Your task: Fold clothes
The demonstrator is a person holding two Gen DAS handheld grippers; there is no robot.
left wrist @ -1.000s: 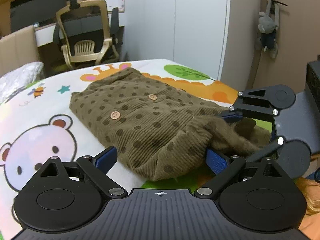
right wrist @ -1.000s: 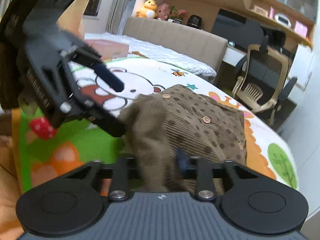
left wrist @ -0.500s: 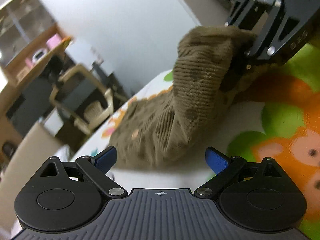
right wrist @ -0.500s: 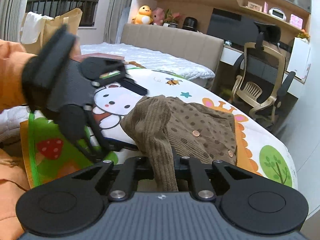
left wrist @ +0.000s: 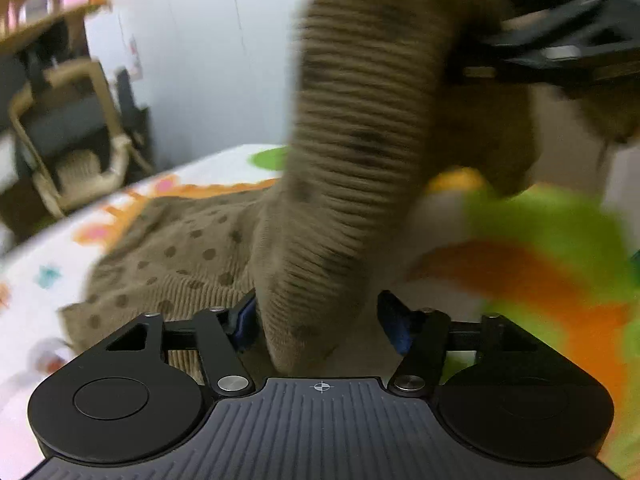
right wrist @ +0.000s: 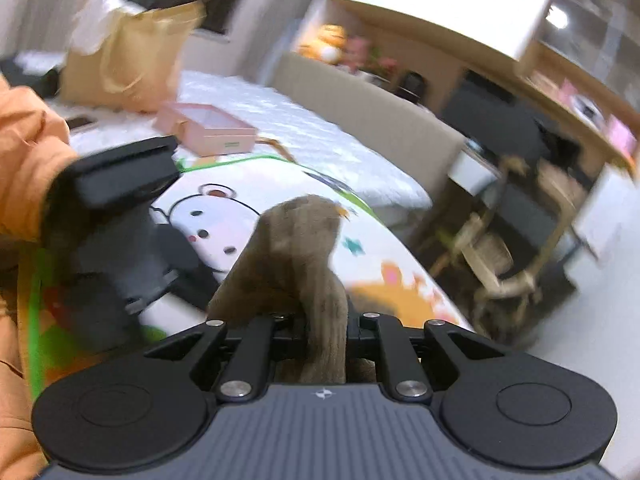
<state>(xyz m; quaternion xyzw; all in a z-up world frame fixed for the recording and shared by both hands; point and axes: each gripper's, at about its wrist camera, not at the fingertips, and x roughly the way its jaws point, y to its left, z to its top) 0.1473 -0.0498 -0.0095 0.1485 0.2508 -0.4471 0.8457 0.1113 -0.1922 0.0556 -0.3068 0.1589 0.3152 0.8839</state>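
A brown dotted corduroy garment [left wrist: 180, 256] lies on a cartoon play mat [left wrist: 540, 280]. One fold of it [left wrist: 360, 120] is pulled up into the air. My right gripper [right wrist: 324, 332] is shut on that fold, and in the left wrist view it shows blurred at the top right [left wrist: 472, 64]. My left gripper [left wrist: 318, 320] is low on the hanging fold and its jaws are closing with the cloth between them. The left blue pad [left wrist: 244, 320] touches the fabric; the right pad [left wrist: 394, 324] stands a little apart from it.
A beige office chair [left wrist: 76, 136] stands beyond the mat by the white wall. In the right wrist view a pink box [right wrist: 208, 128] and a paper bag [right wrist: 132, 56] lie on the white bedding. An orange sleeve [right wrist: 28, 168] is at the left.
The right gripper has risen and drawn the fold up from the mat. The left gripper has moved in on the hanging fold, and its jaws have narrowed from wide open.
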